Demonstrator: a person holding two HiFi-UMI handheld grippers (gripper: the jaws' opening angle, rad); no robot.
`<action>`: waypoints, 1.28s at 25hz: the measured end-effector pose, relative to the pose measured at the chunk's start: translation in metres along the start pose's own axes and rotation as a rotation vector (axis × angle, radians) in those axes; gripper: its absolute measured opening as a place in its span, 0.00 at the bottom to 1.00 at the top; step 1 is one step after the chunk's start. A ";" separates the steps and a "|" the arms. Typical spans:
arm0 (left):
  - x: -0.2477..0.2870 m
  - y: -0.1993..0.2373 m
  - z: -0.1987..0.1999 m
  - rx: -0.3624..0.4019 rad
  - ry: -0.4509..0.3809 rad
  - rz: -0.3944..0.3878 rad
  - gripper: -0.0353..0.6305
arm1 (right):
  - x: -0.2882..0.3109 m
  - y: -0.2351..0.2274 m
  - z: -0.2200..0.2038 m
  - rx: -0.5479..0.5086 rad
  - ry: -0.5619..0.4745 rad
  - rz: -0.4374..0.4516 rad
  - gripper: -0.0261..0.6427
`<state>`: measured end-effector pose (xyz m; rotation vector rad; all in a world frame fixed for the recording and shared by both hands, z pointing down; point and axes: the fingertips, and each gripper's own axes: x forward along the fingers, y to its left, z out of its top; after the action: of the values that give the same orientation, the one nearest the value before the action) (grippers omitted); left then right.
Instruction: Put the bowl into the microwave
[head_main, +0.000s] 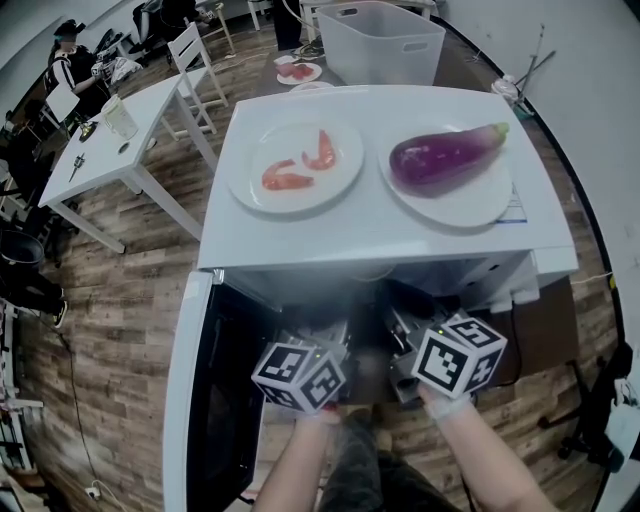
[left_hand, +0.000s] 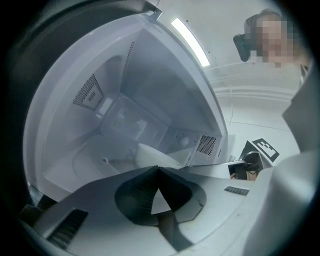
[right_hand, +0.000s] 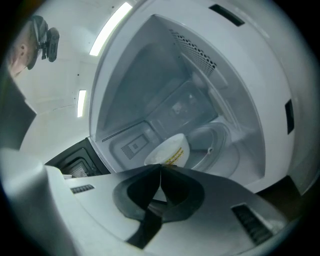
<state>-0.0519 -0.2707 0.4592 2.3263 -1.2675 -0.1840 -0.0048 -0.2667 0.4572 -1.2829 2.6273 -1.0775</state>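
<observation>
In the head view, the microwave (head_main: 370, 235) is seen with its door (head_main: 190, 400) swung open at its left. The left gripper (head_main: 320, 340) and right gripper (head_main: 410, 345) are pushed side by side into its mouth, and the bowl is hidden from this view. On top of the microwave, a plate of shrimp (head_main: 250, 185) and a plate (head_main: 470, 215) bearing an eggplant (head_main: 445, 155) are set. In the left gripper view, the left gripper (left_hand: 159, 167) is seen closed down narrow, with the white rim of the bowl (left_hand: 152, 156) apparently pinched at the tips, inside the microwave's cavity. In the right gripper view, the right gripper (right_hand: 161, 166) is likewise pressed together on the opposite rim, and the bowl (right_hand: 167, 150) is shown tilted, beside the turntable (right_hand: 215, 142) rather than centred on it. A slip is judged the main risk, since only thin rim is gripped. If one side were released first, the bowl could be tipped or dropped. The plates above could also be shaken if the microwave were knocked.
</observation>
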 end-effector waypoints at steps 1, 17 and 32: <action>0.001 0.000 0.000 -0.001 0.001 0.000 0.05 | 0.000 -0.001 0.000 0.000 0.000 0.000 0.05; 0.012 -0.001 0.002 0.025 0.027 0.007 0.05 | 0.007 -0.009 0.006 0.012 -0.001 -0.010 0.05; 0.009 -0.005 -0.003 0.025 0.033 0.008 0.05 | 0.003 -0.005 -0.001 -0.031 0.018 0.008 0.05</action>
<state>-0.0415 -0.2750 0.4601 2.3352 -1.2701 -0.1273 -0.0035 -0.2706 0.4619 -1.2726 2.6702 -1.0562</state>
